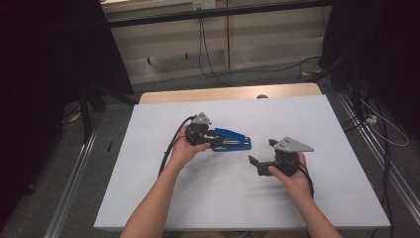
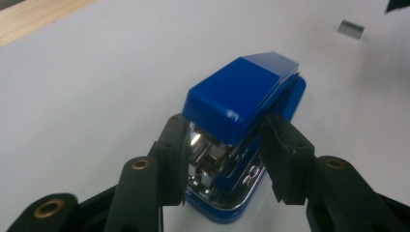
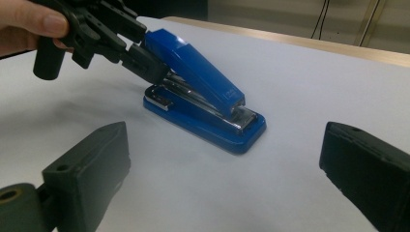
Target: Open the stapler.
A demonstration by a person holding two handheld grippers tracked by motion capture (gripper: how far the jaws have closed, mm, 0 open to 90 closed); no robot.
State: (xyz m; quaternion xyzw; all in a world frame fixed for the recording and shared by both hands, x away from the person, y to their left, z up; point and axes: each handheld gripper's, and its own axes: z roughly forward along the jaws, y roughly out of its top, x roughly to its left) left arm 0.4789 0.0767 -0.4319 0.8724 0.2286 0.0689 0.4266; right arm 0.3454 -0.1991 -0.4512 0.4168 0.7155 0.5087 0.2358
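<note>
Lying near the middle of the white tabletop [image 1: 297, 198], just toward ten o'clock from its centre, the blue stapler [image 1: 232, 139] sits flat on its base with its hinged rear end pointing to nine o'clock and its stapling nose to three. That orientation suits the person's left hand [image 1: 184, 148], which comes in from seven o'clock and brings the left tool [image 2: 223, 159] straight onto the raised rear of the stapler. Its jaws bracket the back end, one on each flank of the blue top cover, and appear to press on its sides; this looks like a steadying hold, I judge, keeping the stapler from sliding while the other hand works. The right tool [image 3: 222, 193] waits near the stapler at about five o'clock from it, held in the right hand [image 1: 292, 179], aimed at the stapler's long side with its jaws spread wide and nothing between them. A small strip of staples [image 2: 350, 28] lies on the tabletop beyond the nose, apart from everything, probably the refill.
</note>
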